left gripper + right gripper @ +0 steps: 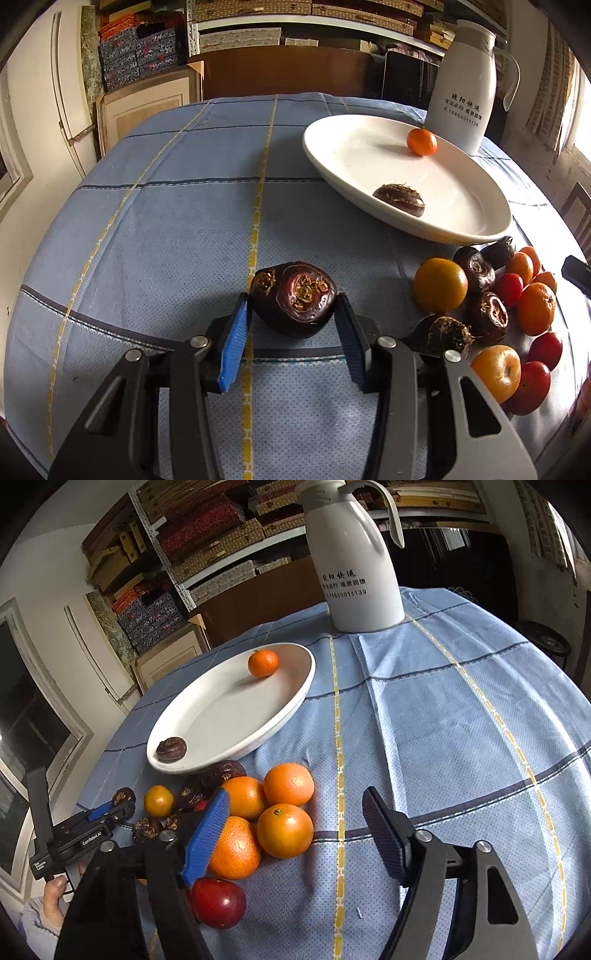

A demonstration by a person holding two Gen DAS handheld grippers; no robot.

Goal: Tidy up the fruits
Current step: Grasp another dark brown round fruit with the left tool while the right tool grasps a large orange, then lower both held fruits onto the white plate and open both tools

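Note:
My left gripper (293, 306) is shut on a dark brown water chestnut (295, 297), held just above the blue cloth. It also shows in the right wrist view (118, 805). A white oval plate (343, 155) (288, 701) holds one small orange (422, 141) (263, 662) and one water chestnut (399, 194) (171, 748). A pile of oranges (284, 830), red fruits (218, 902) and water chestnuts (487, 317) lies on the cloth in front of the plate. My right gripper (295, 812) is open and empty, above the pile's oranges.
A tall white thermos jug (465, 88) (358, 557) stands behind the plate. The table has a blue checked cloth (184, 221) (461, 720). Shelves with boxes fill the background.

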